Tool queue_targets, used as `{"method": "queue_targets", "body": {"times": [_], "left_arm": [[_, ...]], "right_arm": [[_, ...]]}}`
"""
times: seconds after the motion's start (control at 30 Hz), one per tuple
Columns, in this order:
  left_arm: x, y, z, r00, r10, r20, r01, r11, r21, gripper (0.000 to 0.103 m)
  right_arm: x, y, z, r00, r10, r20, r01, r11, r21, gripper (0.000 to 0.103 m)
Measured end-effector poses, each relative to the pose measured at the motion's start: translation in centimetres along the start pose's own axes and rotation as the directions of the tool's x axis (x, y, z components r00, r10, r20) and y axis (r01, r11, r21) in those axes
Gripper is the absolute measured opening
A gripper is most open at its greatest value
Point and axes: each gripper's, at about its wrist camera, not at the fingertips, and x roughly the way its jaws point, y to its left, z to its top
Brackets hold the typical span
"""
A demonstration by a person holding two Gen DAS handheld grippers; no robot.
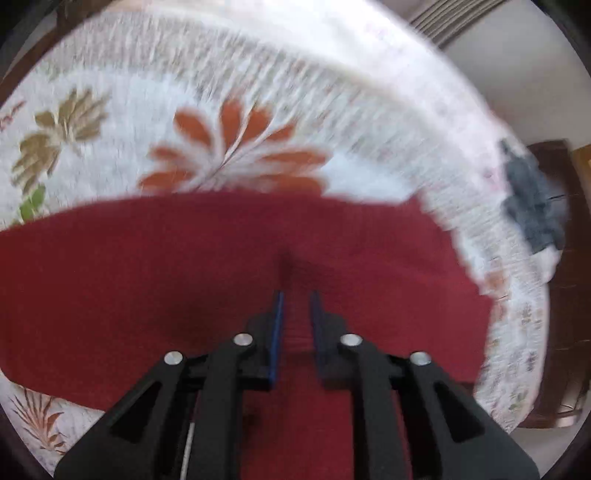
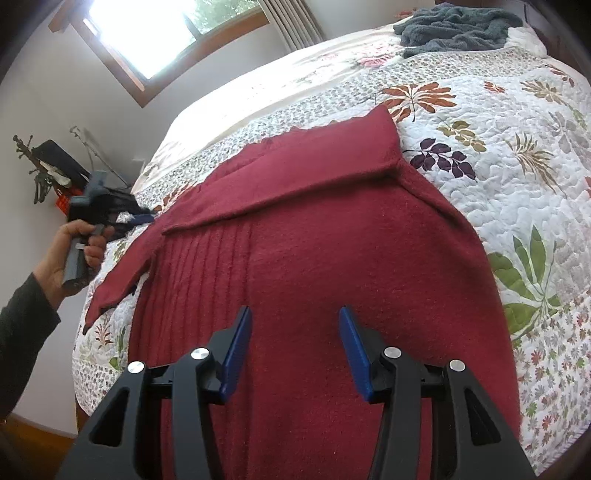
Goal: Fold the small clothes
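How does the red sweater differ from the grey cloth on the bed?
The red sweater is spread mostly flat across the near part of the quilt, with one part folded over; the grey cloth lies crumpled in a heap at the far end. The sweater fills much of both views, the grey cloth only a small part. The sweater lies right under the right claw; the grey cloth is far from it. Both rest on the same floral quilt.
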Motion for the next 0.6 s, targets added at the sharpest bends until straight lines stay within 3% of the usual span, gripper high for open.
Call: {"method": "queue_targets", "body": {"times": [0.07,0.13,0.23,0.27,0.33,0.37,0.47,0.5,0.6], "left_arm": [[-0.3,-1.2,-0.3,0.997,-0.077,-0.002,0.077,0.997,0.017,0.028],[1.9,-2.4,-0.7,0.989,-0.127,-0.078,0.128,0.992,0.018,0.031],[5.6,-1.8,-0.9,0.991,-0.033,-0.131,0.035,0.999,0.011,0.029],[6.7,-0.9,-0.8,0.990,-0.007,-0.140,0.006,1.000,-0.007,0.023],[7.0,0.8,-0.8,0.988,-0.051,-0.145,0.039,0.996,-0.080,0.017],[6.4,1.3,-0.9,0.987,-0.085,-0.137,0.070,0.992,-0.109,0.020],[2.5,2.9,-1.1,0.991,-0.120,-0.059,0.112,0.987,-0.117,0.048],[1.0,4.0,-1.4,0.991,-0.131,-0.029,0.126,0.984,-0.128,0.057],[-4.7,9.7,-2.0,0.989,-0.131,0.073,0.143,0.969,-0.201,0.073]], "right_arm": [[0.1,0.3,0.0,1.000,0.009,0.001,-0.009,1.000,-0.005,0.049],[0.4,0.7,0.0,1.000,0.017,-0.003,-0.017,1.000,-0.007,0.049],[0.1,1.4,0.3,1.000,0.028,0.001,-0.028,1.000,-0.006,0.049],[-0.1,1.7,0.3,1.000,0.027,0.004,-0.027,1.000,-0.008,0.049],[-0.9,1.9,0.5,1.000,0.024,0.006,-0.024,1.000,-0.012,0.049],[-1.4,2.0,0.5,1.000,0.019,0.010,-0.019,1.000,-0.019,0.049],[-2.4,2.2,0.5,1.000,0.004,0.011,-0.004,0.999,-0.043,0.050],[-2.7,2.3,0.5,1.000,0.001,0.010,-0.001,0.999,-0.049,0.050],[-3.4,3.0,0.3,1.000,0.012,0.016,-0.011,0.999,-0.053,0.050]]}}
